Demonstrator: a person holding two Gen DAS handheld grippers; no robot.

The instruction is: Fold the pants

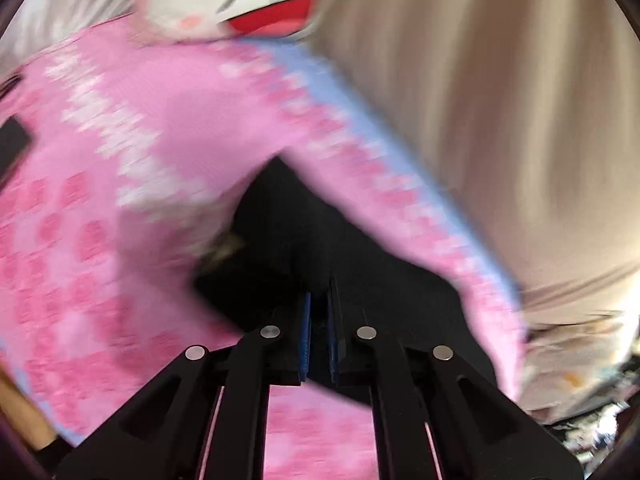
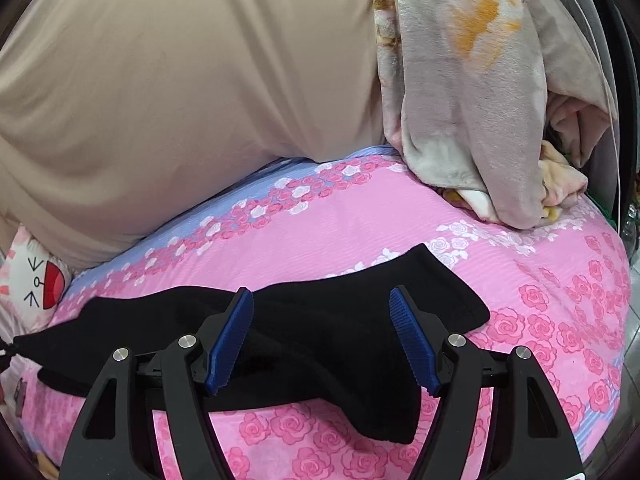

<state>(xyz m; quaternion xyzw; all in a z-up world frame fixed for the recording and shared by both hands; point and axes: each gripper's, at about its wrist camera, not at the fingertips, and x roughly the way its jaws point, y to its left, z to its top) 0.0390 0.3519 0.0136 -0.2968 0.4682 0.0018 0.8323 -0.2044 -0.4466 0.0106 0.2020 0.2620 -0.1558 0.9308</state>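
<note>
Risk, as I judge it: my left gripper (image 1: 319, 336) has its blue-padded jaws drawn almost together over the black soft-fabric pants (image 2: 256, 332), but that view is badly smeared and I cannot tell whether cloth is actually caught between the pads. If it is only a thin edge, or nothing, any lift would come away empty or drop the layer halfway through a fold. The fabric looks limp and slightly fuzzy; I would expect it to sag and bunch rather than turn over cleanly.

Second risk: the pink rose-printed bed sheet (image 2: 360, 232) sits right under the cloth. A low pinch could take sheet along with pants and drag both.

My right gripper (image 2: 322, 344) is released, jaws spread wide, nothing pressed between them.

Position, all against the pink sheet: the pants lie flat on it, a long dark strip running across its near part, one end toward the cartoon-face white cushion (image 2: 38, 280), the other broader end toward the grey plush blanket (image 2: 472, 128) heaped at the sheet's far edge. The right jaws straddle the strip's middle, seemingly just above it.
</note>
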